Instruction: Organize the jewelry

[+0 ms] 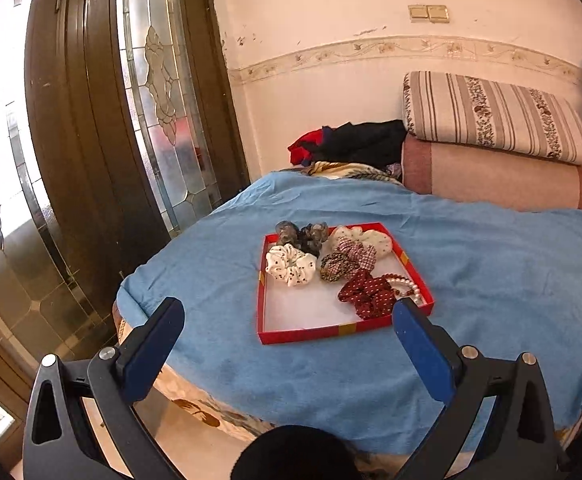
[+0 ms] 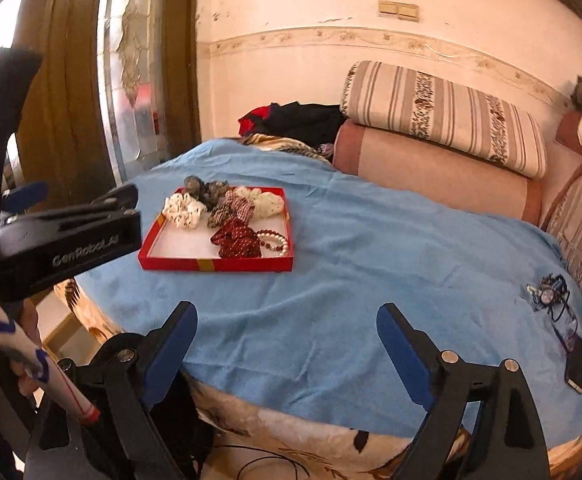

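Jewelry and hair ties sit together in a shallow red tray (image 1: 303, 336) on the blue blanket (image 1: 471, 264) that covers the bed.

Going left to right inside the tray in the left wrist view: a white scrunchie with dark dots (image 1: 291, 266) lies at the left, with a grey gauzy scrunchie (image 1: 303, 234) just behind it at the far rim. Next comes a brown patterned scrunchie (image 1: 337, 266) touching a red-and-white checked one (image 1: 357, 254), with a cream dotted scrunchie (image 1: 371, 238) behind them in the far right corner. A dark red dotted scrunchie (image 1: 369, 294) lies toward the near right, and a pearl bracelet (image 1: 409, 286) rests against it at the right rim. The tray's near left part is bare white.

The left gripper (image 1: 289, 320) hangs released, jaws spread wide with nothing between them; the tray lies ahead of it and below, apart from both fingers.

In the right wrist view the right gripper (image 2: 287, 330) is likewise released and empty over bare blanket. The tray (image 2: 215, 266) lies ahead and to its left, well apart. A small tangle of jewelry (image 2: 549, 294) rests on the blanket to its right, near the bed's edge, beside a dark phone (image 2: 575, 364).
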